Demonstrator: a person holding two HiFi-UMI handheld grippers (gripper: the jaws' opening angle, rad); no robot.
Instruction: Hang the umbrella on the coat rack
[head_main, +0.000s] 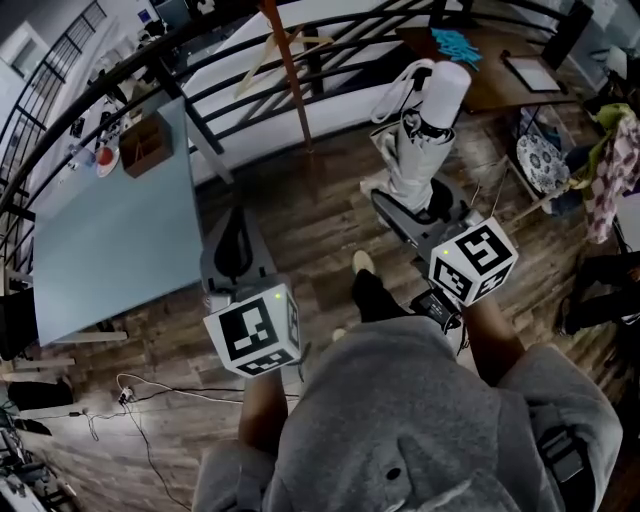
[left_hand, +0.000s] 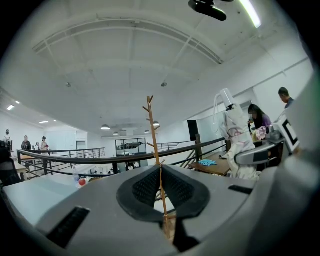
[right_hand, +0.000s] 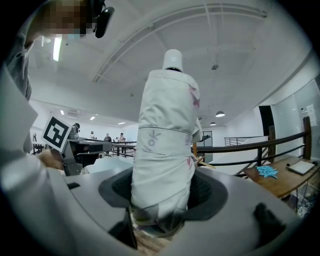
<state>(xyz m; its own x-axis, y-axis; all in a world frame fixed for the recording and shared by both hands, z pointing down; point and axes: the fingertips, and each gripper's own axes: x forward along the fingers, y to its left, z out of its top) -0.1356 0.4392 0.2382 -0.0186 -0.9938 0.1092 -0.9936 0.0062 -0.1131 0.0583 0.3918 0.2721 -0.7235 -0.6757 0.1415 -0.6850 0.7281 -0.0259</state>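
Note:
A folded white umbrella (head_main: 425, 130) stands upright in my right gripper (head_main: 412, 212), which is shut on its lower end; its white capped handle and a strap loop point up. In the right gripper view the umbrella (right_hand: 167, 145) fills the middle, clamped between the jaws of the right gripper (right_hand: 162, 200). The wooden coat rack (head_main: 290, 70) stands ahead by the railing, to the left of the umbrella. My left gripper (head_main: 234, 222) hangs lower left, shut and holding nothing. In the left gripper view, the coat rack (left_hand: 152, 130) with its short pegs rises straight beyond the left gripper (left_hand: 161, 187).
A light blue table (head_main: 110, 240) with a brown box (head_main: 145, 145) stands at the left. A black railing (head_main: 330, 40) runs behind the rack. A wooden desk (head_main: 490, 75) and hanging clothes (head_main: 610, 170) are at the right. Cables (head_main: 130, 400) lie on the wood floor. People (left_hand: 257, 120) stand far right.

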